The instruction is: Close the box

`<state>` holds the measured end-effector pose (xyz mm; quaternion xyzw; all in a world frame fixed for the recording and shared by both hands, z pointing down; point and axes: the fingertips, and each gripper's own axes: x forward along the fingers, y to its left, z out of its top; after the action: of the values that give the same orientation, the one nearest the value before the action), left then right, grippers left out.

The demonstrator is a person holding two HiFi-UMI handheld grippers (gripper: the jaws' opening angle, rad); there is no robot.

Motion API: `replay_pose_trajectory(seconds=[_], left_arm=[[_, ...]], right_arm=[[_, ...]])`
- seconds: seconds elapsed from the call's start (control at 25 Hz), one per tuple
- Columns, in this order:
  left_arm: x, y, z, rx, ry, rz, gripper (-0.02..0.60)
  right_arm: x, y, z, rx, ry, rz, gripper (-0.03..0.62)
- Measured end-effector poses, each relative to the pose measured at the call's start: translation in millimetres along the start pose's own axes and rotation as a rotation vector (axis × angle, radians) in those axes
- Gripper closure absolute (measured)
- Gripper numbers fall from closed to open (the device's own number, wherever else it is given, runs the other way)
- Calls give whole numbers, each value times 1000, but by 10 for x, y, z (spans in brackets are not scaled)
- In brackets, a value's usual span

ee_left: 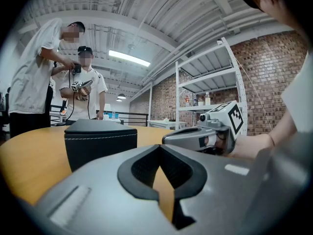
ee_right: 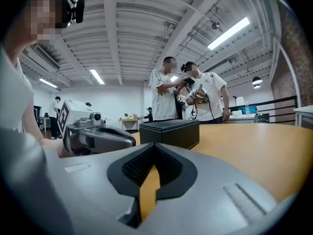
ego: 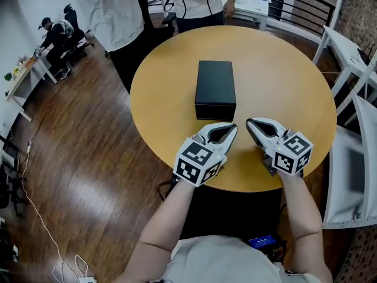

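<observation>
The black box (ego: 215, 89) lies with its lid down in the middle of the round wooden table (ego: 171, 75). Both grippers rest near the table's front edge, just short of the box. My left gripper (ego: 234, 127) is shut with nothing in it, its tips pointing toward the box's near right corner. My right gripper (ego: 249, 122) is shut and empty too, tips close to the left one's. In the left gripper view the box (ee_left: 100, 142) is ahead on the left and the right gripper (ee_left: 203, 137) on the right. The right gripper view has the box (ee_right: 170, 131) straight ahead.
Two people (ego: 118, 10) stand at the table's far side, handling a device. White tables and a shelf (ego: 353, 69) stand at the right, close to the table's rim. Cables (ego: 65, 264) lie on the wooden floor at the left.
</observation>
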<state>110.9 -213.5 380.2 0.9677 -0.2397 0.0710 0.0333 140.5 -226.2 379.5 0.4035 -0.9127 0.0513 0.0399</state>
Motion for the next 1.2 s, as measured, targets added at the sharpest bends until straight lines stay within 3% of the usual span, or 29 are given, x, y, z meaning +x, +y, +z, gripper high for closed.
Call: replay_pose_trajectory(seconds=[1.2], left_arm=[[1, -17, -12, 1, -1, 1, 581]], right_arm=[[-13, 44, -28, -3, 7, 25, 594]])
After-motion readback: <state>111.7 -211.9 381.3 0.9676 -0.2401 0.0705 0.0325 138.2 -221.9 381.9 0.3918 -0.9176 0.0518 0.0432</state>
